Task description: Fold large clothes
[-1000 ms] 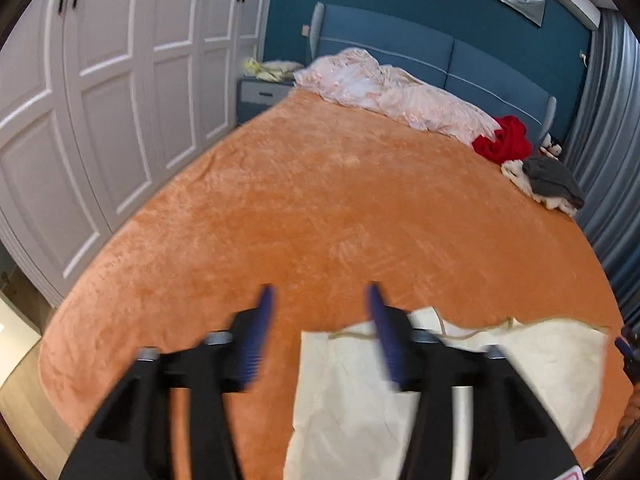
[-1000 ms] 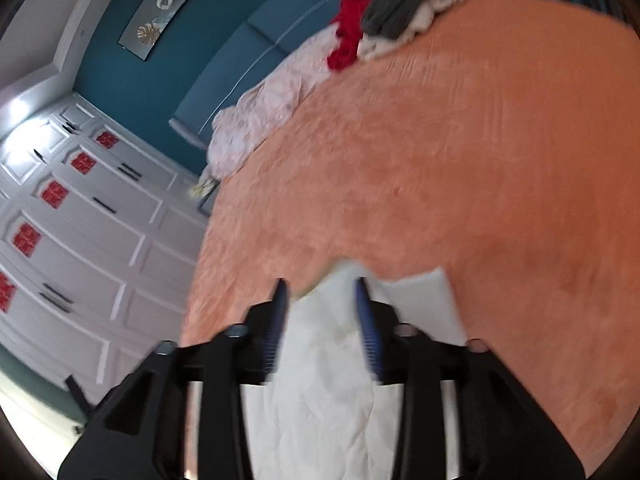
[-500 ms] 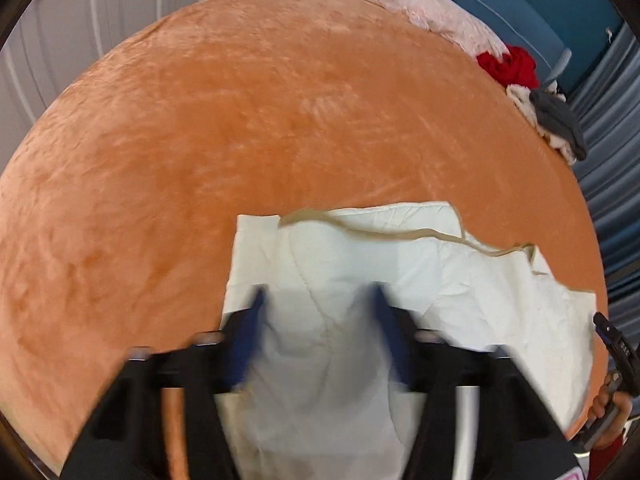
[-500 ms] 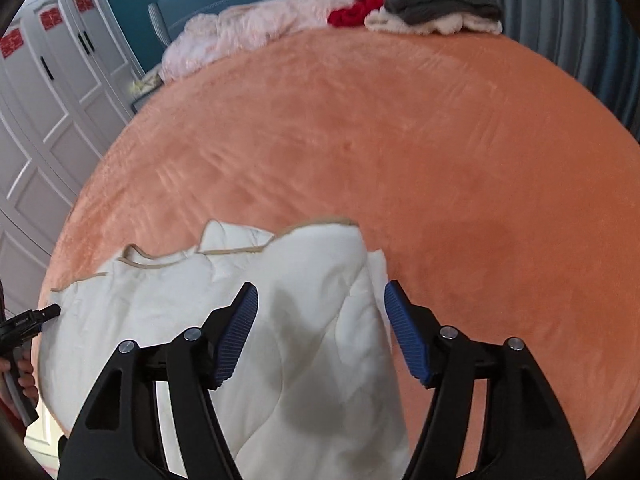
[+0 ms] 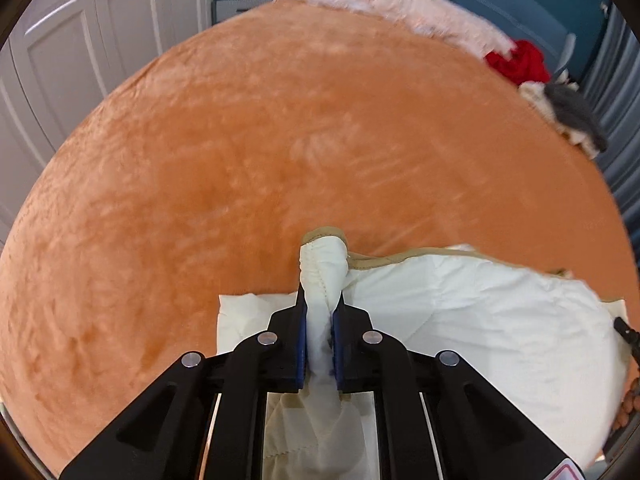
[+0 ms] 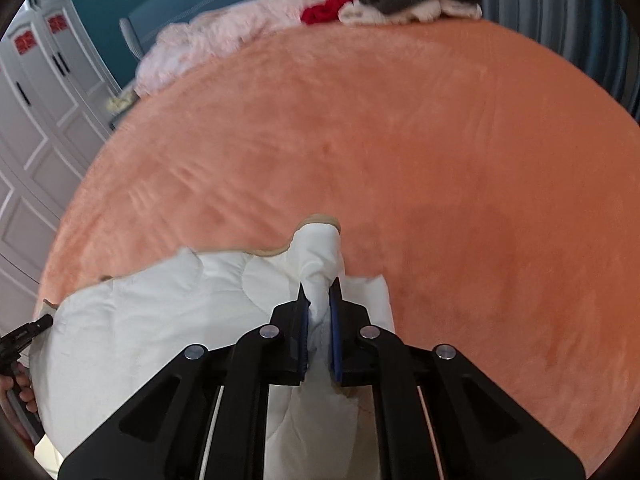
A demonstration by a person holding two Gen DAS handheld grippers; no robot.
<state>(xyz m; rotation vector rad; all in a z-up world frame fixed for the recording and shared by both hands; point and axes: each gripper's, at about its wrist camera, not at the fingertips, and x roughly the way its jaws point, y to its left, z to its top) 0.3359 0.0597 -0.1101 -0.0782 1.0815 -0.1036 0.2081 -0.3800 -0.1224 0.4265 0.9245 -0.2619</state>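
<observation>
A cream-white padded garment [image 5: 472,312] with tan trim lies at the near edge of the orange bed [image 5: 280,140]. My left gripper [image 5: 319,312] is shut on a bunched fold at the garment's left end, which sticks up past the fingertips. In the right wrist view the same garment [image 6: 160,312] spreads to the left. My right gripper [image 6: 319,304] is shut on a bunched fold at its right end. Each gripper's tip shows at the far edge of the other view.
A pink blanket [image 5: 392,4], a red garment [image 5: 520,62] and a grey and white pile [image 5: 572,112] lie along the far end of the bed by the blue headboard. White wardrobe doors [image 5: 80,40] stand on the left, grey curtains [image 6: 560,20] on the right.
Both grippers were open above the flat garment; they have come down and closed on its far edge, bunching and lifting the fabric at each end.
</observation>
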